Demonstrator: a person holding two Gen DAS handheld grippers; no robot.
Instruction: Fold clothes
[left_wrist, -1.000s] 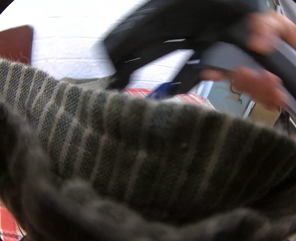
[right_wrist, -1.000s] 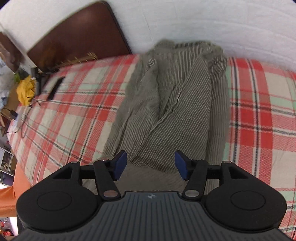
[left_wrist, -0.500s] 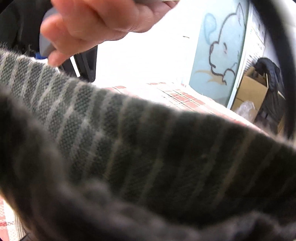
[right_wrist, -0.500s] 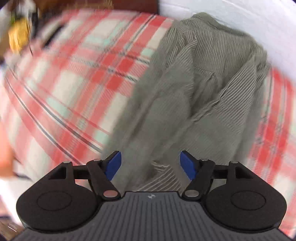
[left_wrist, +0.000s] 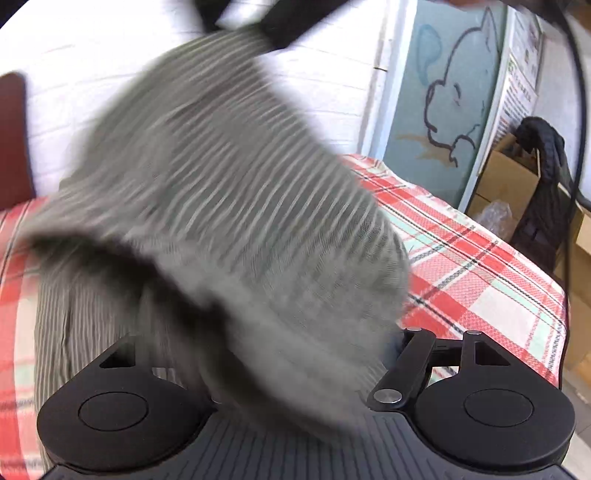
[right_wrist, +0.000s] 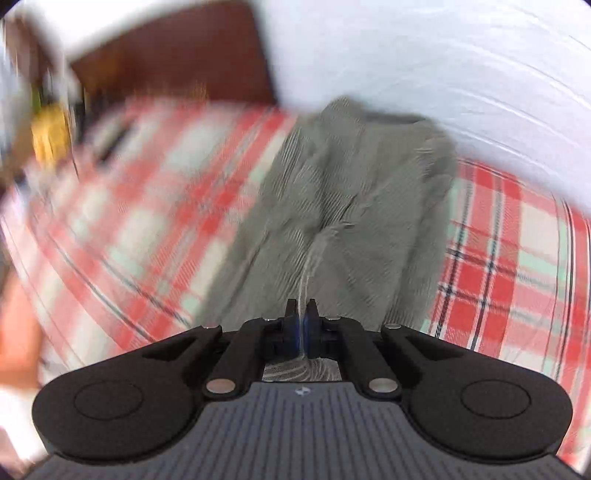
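Right gripper (right_wrist: 301, 325) is pinched tight on a ridge of the striped grey garment (right_wrist: 343, 206), which stretches ahead across the plaid bedspread (right_wrist: 509, 266), all blurred. At the left gripper (left_wrist: 295, 369), a smeared fold of garment (left_wrist: 236, 206) buries the fingertips; its grip can't be told.

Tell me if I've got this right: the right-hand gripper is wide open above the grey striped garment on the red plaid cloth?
Not quite. The right gripper is shut, not wide open: its fingers are pinched together on a fold of the grey striped garment, as the right wrist view shows. The garment does lie on the red plaid cloth.
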